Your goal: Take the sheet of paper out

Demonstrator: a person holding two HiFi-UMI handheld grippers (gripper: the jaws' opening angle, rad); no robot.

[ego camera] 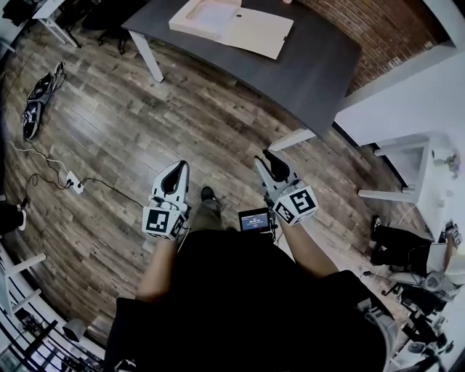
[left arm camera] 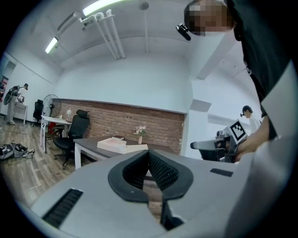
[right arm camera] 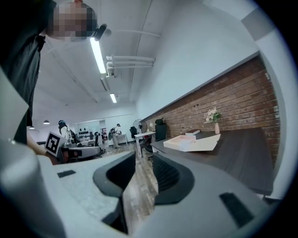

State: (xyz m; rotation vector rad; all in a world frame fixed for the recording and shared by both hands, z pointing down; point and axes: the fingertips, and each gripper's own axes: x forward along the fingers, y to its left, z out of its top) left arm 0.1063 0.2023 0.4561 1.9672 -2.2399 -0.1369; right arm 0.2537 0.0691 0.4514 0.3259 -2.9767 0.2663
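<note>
Two empty tools, left tool (ego camera: 177, 167) pinched closed, right tool (ego camera: 266, 155) a crack apart, hover well short of the open box (ego camera: 256, 33) on the surface (ego camera: 314, 67) ahead, where the sheet of paper (ego camera: 215, 16) seems to lie, so step closer and spread jaws first.

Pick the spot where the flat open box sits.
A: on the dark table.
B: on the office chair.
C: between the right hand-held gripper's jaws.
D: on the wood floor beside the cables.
A: the head view shows the flat open box lying on top of the dark table.
</note>
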